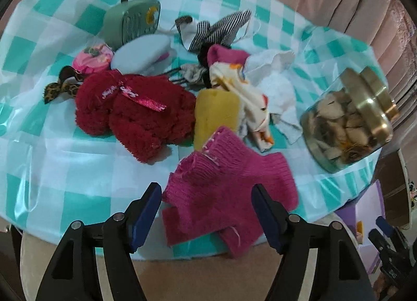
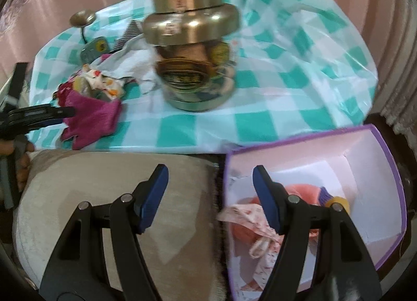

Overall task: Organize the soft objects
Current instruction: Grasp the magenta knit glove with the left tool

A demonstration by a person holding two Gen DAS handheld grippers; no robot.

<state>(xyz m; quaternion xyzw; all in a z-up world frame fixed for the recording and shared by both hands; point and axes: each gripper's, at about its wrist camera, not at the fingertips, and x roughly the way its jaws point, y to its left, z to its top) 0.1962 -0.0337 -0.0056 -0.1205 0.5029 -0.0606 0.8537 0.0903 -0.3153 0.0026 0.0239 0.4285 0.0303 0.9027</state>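
Observation:
A magenta knit glove (image 1: pixel 226 189) lies at the near edge of the checked table (image 1: pixel 65 165); it also shows in the right wrist view (image 2: pixel 91 118). My left gripper (image 1: pixel 207 212) is open, its fingers either side of the glove. Behind lie a dark red plush toy (image 1: pixel 133 111), a yellow sponge (image 1: pixel 216 116), printed cloth (image 1: pixel 250 95) and white cloth (image 1: pixel 276 77). My right gripper (image 2: pixel 211 196) is open and empty, over the edge of a purple-rimmed box (image 2: pixel 388 170) that holds a peach soft item (image 2: pixel 299 191) and patterned fabric (image 2: pixel 247 217).
A glass jar with a gold lid (image 1: pixel 349 118) stands at the table's right side (image 2: pixel 192 66). A green lamp base (image 1: pixel 133 22), pink round case (image 1: pixel 92 58), white pad (image 1: pixel 143 53) and striped fabric (image 1: pixel 221 30) lie farther back. A beige cushion (image 2: pixel 91 196) sits below.

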